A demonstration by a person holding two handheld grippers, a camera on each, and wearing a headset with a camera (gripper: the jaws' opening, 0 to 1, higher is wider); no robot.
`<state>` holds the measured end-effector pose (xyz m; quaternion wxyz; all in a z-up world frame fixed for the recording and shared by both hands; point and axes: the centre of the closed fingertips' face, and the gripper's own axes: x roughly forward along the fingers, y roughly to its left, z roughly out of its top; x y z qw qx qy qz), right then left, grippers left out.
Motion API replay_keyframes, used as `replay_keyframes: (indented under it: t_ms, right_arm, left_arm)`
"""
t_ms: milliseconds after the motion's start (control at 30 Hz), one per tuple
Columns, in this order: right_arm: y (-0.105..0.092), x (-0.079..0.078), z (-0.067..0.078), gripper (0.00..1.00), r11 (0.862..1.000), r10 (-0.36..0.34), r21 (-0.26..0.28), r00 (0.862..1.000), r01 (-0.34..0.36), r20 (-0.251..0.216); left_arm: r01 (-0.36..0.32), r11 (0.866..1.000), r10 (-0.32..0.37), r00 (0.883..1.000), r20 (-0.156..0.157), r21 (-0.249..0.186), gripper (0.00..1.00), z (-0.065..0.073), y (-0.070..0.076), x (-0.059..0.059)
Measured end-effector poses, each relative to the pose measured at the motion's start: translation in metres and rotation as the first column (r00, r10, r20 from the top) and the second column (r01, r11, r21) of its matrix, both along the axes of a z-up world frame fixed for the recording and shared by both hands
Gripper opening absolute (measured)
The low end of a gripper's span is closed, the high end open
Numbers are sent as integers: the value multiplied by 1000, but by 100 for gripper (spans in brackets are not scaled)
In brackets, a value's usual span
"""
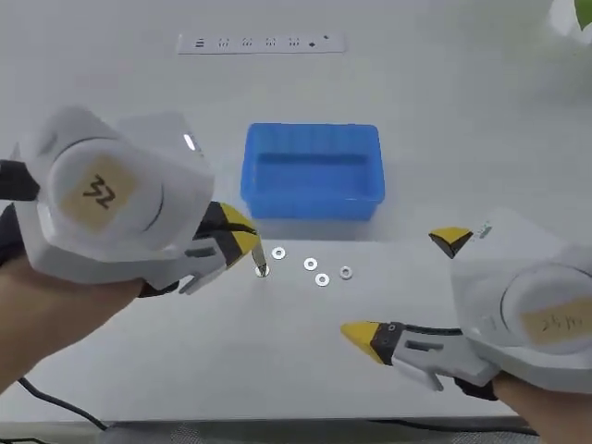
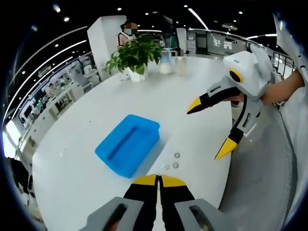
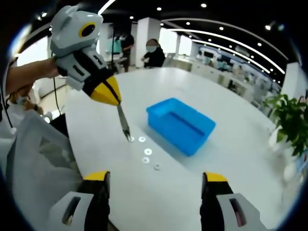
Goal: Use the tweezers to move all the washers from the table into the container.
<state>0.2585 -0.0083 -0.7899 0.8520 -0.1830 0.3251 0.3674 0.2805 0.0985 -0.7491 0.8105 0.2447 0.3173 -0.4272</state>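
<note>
The blue rectangular container [image 1: 313, 172] sits upright and open-topped on the white table, with four small silver washers [image 1: 310, 265] lying flat in a loose cluster just in front of it. The slim metal tweezers [image 3: 124, 120], pinched between the closed jaws of the left gripper [image 1: 248, 242], slant down with their tips at the table beside the leftmost washer.
</note>
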Motion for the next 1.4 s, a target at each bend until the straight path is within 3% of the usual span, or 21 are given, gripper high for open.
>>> replay_keyframes:
  t_ms: [200,300,333,400,467,567,600,633,700,800,867,900,933,1033,1100,1267,1400]
  right_arm:
    - [14,2,-1,76,998,56,12,998,-56,-7]
    - [42,0,3,62,982,155,121,987,-148,-50]
    - [55,-1,5,54,965,207,179,975,-190,-77]
    - [68,2,6,43,948,264,208,960,-240,-95]
    - [84,10,9,36,921,333,231,942,-313,-53]
    - [95,15,1,26,897,405,225,911,-380,-75]
    - [99,17,-2,22,882,440,221,895,-416,-73]
    - [100,19,-4,19,880,447,210,892,-425,-70]
    - [104,24,-7,16,869,472,197,880,-454,-54]
    - [115,20,-8,12,830,534,237,842,-506,-74]
    - [119,18,-8,14,815,557,242,827,-526,-78]
    - [122,15,-8,14,798,581,249,810,-548,-79]
    - [123,17,-8,14,801,578,246,812,-546,-82]
    - [128,17,-9,12,783,604,243,794,-573,-74]
    - [129,17,-15,7,766,631,220,772,-604,-77]
    - [129,18,-16,7,760,637,246,765,-602,-98]
    - [128,17,-15,6,760,639,215,765,-614,-74]
  left_arm:
    - [14,1000,-14,1000,-10,-5,0,-2,-4,-2]
    - [18,1000,-18,1000,-14,-6,0,-1,-4,-2]
    - [20,1000,-20,1000,-13,-5,0,-1,-4,-1]
    - [24,1000,-24,1000,-15,-6,0,-1,-4,-1]
    - [27,1000,-27,1000,-14,-4,0,-1,-4,-1]
    - [33,999,-33,999,-17,-5,0,-1,-4,-1]
    - [34,999,-34,999,-17,-4,0,-1,-3,-1]
    - [35,999,-36,999,-21,-7,0,-1,-3,-1]
    - [37,999,-38,999,-21,-8,0,-1,-3,-1]
    - [43,999,-43,999,-24,-8,0,-2,-3,-1]
    - [46,999,-46,999,-25,-6,0,-2,-3,-1]
    - [48,999,-49,998,-27,-3,0,-2,-3,-1]
    - [51,999,-51,998,-26,-1,0,-2,-3,-1]
    - [60,998,-60,998,-30,3,0,-3,-3,-1]
    - [67,998,-67,997,-28,9,0,-3,-4,0]
    - [69,997,-68,997,-30,27,0,-3,-3,0]
    - [79,996,-78,997,-23,40,0,-2,-4,-1]
